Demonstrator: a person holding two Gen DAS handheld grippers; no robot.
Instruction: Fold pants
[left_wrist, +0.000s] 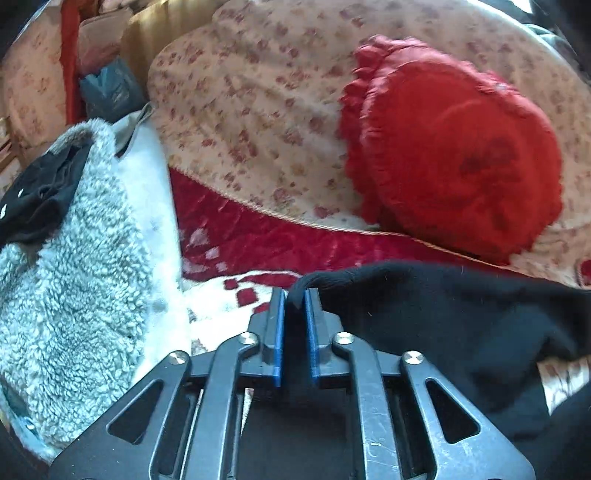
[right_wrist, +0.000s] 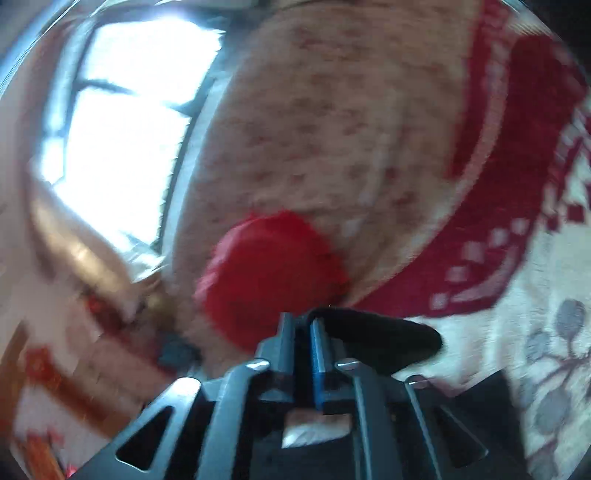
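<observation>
The black pants (left_wrist: 443, 325) hang from my left gripper (left_wrist: 294, 299), which is shut on a fold of their edge above the red and white blanket (left_wrist: 258, 236). The cloth spreads right and down from the fingers. In the blurred right wrist view my right gripper (right_wrist: 303, 325) is shut on another part of the black pants (right_wrist: 380, 339), whose edge sticks out to the right of the fingers. Most of the pants is hidden below both grippers.
A red frilled cushion (left_wrist: 454, 155) leans on a large floral pillow (left_wrist: 258, 103); both show in the right wrist view (right_wrist: 269, 277). A grey fleece garment (left_wrist: 74, 277) with a dark item on it lies at left. A bright window (right_wrist: 122, 129) is at left.
</observation>
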